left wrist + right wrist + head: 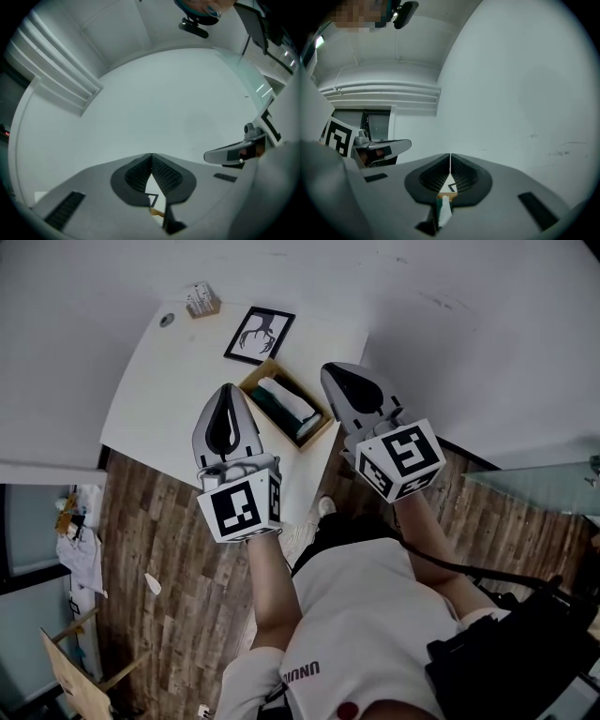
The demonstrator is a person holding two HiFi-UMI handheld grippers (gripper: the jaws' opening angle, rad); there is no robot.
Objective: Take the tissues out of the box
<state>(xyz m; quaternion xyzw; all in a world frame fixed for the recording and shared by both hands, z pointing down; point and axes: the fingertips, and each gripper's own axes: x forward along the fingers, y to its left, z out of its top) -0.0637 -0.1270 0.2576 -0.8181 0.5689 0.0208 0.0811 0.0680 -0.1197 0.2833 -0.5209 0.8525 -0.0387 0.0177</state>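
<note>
Over the counter (pixel 159 390), I'm holding left gripper (pixel 226 390) and right gripper (pixel 330 369) fingers closed, empty; right should open toward tissues (pixel 292 407) at eight o'clock.

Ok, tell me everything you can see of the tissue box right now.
The tissue box is a shallow, open-topped rectangular tray with a light, wooden-looking rim. It lies flat and askew on the white table, toward the near right corner, close to a black-framed picture. Inside lies a dark green pack with white tissue bulging from its top. Nothing grips it: the left gripper and right gripper are held clear of it, fingers shut.
</note>
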